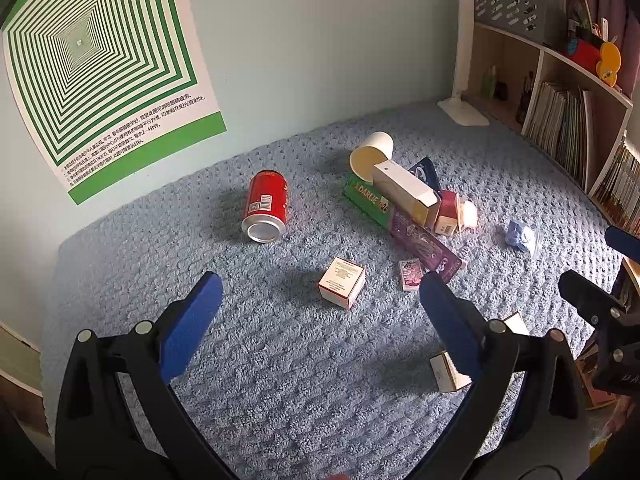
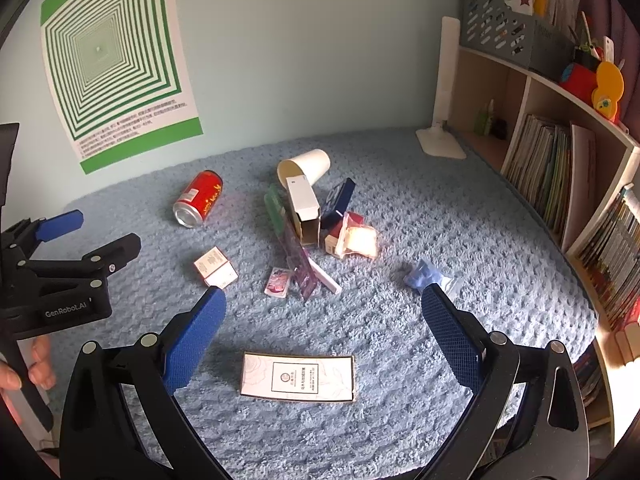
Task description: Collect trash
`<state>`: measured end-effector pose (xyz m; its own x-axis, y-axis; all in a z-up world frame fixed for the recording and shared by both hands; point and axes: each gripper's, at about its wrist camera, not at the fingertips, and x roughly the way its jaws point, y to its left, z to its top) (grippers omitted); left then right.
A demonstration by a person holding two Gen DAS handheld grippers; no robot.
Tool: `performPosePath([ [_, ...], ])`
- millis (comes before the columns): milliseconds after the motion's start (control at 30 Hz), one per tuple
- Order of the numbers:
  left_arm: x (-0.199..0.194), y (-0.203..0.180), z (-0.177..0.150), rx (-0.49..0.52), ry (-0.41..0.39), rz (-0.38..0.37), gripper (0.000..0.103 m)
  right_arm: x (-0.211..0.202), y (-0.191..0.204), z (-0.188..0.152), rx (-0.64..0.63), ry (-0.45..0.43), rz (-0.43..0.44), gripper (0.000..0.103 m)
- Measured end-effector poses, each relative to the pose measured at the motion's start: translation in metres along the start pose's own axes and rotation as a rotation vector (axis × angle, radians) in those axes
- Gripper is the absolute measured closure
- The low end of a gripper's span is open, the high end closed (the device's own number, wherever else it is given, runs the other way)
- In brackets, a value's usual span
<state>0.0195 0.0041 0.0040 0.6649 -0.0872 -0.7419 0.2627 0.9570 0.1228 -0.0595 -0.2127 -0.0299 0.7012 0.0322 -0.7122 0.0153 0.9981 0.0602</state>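
Observation:
Trash lies on a blue mat (image 1: 280, 380). A red can (image 1: 266, 206) lies on its side at the far left. A small white and red box (image 1: 342, 282) sits just ahead of my open, empty left gripper (image 1: 320, 304). A pile holds a paper cup (image 1: 372, 154), a green box (image 1: 366, 200), a long white box (image 1: 406, 190) and a purple packet (image 1: 424, 246). My right gripper (image 2: 322, 316) is open and empty above a flat white box (image 2: 298, 378). The can (image 2: 198, 198), the small box (image 2: 215, 267) and a crumpled blue wrapper (image 2: 424, 276) also show in the right wrist view.
A wooden bookshelf (image 2: 560, 168) full of books stands along the right. A white lamp (image 2: 442, 92) stands at the back right corner. A green poster (image 1: 92, 64) hangs on the wall. The left gripper's body (image 2: 60, 280) shows at the left of the right wrist view.

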Motion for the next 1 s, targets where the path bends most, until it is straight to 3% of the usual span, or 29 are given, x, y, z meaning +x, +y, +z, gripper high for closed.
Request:
performPosePath([
  [1000, 0.015, 0.008, 0.003, -0.035, 0.030, 0.000, 0.007, 0.018, 0.000, 0.008, -0.018, 0.032, 0.002, 0.006],
])
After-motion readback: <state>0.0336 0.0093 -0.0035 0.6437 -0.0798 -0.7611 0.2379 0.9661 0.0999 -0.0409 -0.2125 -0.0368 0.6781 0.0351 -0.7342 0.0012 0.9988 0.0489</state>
